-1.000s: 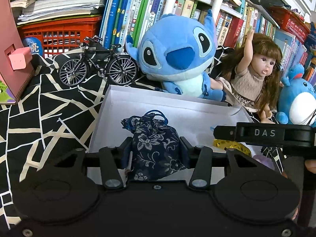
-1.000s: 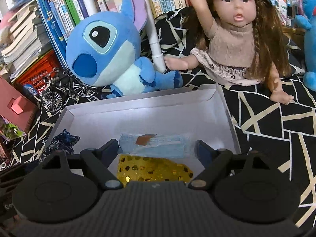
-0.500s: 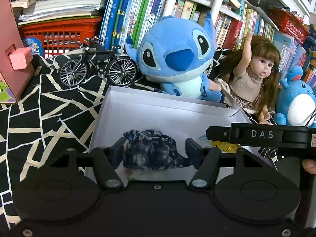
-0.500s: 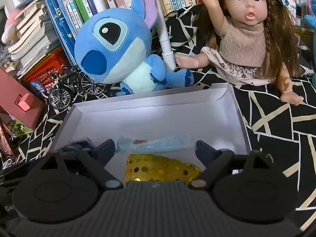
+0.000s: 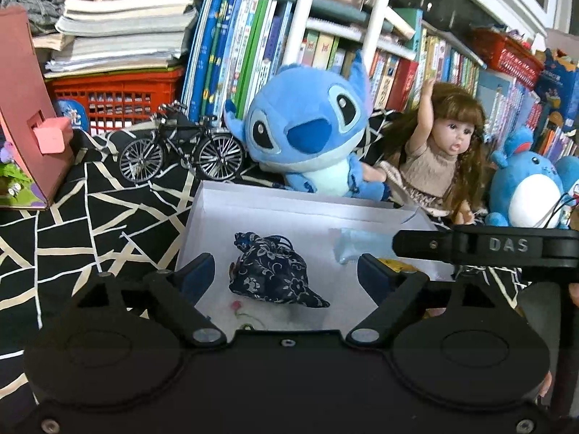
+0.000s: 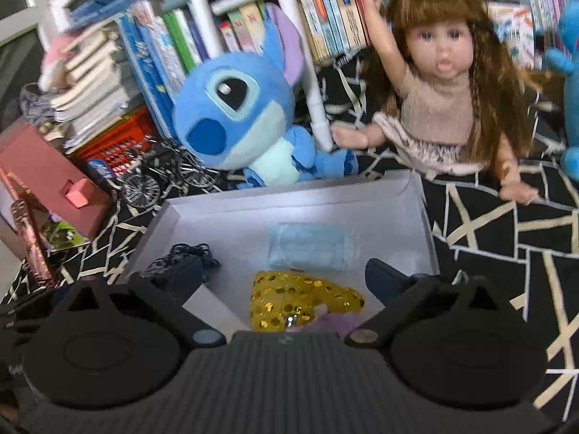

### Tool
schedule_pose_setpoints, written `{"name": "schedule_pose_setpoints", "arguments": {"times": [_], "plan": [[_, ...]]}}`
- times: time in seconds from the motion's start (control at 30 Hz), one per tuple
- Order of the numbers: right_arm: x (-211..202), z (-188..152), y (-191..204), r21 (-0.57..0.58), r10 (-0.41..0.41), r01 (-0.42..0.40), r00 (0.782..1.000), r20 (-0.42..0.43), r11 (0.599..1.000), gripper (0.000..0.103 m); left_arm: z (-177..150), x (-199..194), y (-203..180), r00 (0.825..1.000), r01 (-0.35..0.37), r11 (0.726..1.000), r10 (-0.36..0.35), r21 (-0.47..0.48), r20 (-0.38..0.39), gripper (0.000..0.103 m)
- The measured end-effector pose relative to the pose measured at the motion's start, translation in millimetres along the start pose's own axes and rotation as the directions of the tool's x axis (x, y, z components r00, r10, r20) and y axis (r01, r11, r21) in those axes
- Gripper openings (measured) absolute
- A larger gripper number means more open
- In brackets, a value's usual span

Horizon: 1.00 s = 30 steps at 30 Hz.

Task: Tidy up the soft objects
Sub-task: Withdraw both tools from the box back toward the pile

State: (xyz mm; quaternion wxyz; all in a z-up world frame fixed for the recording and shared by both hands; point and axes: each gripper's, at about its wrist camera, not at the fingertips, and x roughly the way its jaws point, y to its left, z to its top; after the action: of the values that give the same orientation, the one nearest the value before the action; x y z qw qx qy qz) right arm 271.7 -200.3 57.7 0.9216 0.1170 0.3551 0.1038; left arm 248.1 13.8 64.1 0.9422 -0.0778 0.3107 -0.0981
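Crowded bookshelves (image 5: 325, 47) back a black, cream-lined cloth (image 5: 108, 209) bearing a white box (image 6: 416, 195).

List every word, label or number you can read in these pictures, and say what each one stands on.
"DAS": raised letters on the black bar of the right gripper, seen in the left wrist view.
Book spines on the shelf: printed, too small and blurred to read.
Blue round item by the red crate: a light character, not legible.
Nothing else readable.
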Motion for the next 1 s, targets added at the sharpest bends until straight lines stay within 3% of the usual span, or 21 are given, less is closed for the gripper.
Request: {"name": "schedule_pose_setpoints", "arguments": {"times": [0.47,1.0], "plan": [[-69,-41,8,-0.099,0.046,-0.033,0.990,0.131,0.994,0.103,-27,-64,-5,0.994,0.037,0.999,-0.039,0.025,0.099,0.091],[-106,-98,15,-0.192,0.037,0.003,0.978,0.206,0.981,0.103,-80,-102,-2,0.993,0.010,1.000,-0.011,0.015,0.115,0.092]]}}
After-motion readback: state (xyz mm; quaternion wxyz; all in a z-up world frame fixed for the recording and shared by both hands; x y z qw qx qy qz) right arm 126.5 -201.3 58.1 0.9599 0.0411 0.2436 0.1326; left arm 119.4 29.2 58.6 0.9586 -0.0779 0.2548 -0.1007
